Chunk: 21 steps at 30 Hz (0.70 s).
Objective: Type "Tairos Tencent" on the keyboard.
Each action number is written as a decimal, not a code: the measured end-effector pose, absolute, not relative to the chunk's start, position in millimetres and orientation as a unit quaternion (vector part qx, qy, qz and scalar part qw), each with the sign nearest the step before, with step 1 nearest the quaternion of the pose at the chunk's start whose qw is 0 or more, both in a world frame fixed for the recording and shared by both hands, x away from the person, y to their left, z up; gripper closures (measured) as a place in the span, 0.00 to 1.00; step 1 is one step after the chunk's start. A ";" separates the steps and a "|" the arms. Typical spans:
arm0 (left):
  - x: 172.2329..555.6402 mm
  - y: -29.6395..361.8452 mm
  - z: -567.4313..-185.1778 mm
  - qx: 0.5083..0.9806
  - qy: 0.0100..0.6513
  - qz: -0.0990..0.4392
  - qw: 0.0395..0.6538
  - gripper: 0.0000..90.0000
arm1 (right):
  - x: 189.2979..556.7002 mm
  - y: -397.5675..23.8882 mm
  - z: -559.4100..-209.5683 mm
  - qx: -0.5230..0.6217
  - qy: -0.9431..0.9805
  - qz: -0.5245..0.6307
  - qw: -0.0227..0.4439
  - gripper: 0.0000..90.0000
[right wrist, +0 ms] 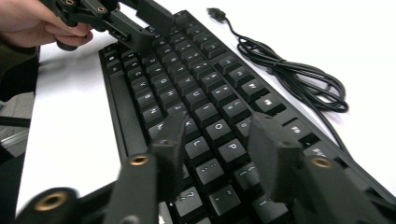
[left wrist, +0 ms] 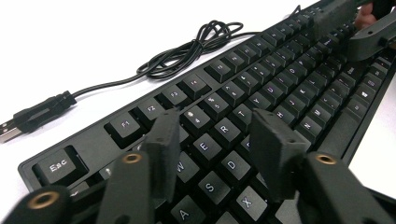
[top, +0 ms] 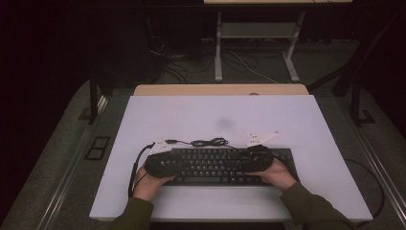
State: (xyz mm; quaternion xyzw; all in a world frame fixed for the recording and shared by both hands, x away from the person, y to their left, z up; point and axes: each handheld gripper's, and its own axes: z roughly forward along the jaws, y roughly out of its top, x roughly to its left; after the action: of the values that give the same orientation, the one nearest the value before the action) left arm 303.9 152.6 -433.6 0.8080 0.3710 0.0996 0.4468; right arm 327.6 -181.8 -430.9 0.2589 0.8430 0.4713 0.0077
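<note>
The high view is dim, with dark corners. Both gripper views are bright; the white table [left wrist: 93,37] beyond the jaws is overexposed. The jaws themselves look slightly blurred.

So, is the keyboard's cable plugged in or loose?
Loose. The keyboard lies flat on the table, its cable bunched behind it, and the USB plug rests free on the white surface.
</note>
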 end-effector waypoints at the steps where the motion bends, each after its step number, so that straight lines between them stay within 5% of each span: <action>1: 303.5 152.9 -433.6 0.806 0.374 0.098 0.448 0.53 | 327.8 -180.7 -431.2 0.255 0.844 0.471 0.007 0.68; 21: 293.1 158.9 -435.5 0.801 0.383 0.116 0.445 0.24 | 329.8 -157.2 -431.9 0.214 0.861 0.462 -0.019 0.98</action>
State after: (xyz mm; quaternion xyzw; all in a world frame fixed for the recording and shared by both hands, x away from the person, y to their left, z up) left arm 293.1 158.9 -435.5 0.8013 0.3830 0.1157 0.4448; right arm 329.8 -157.2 -431.9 0.2142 0.8606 0.4616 -0.0185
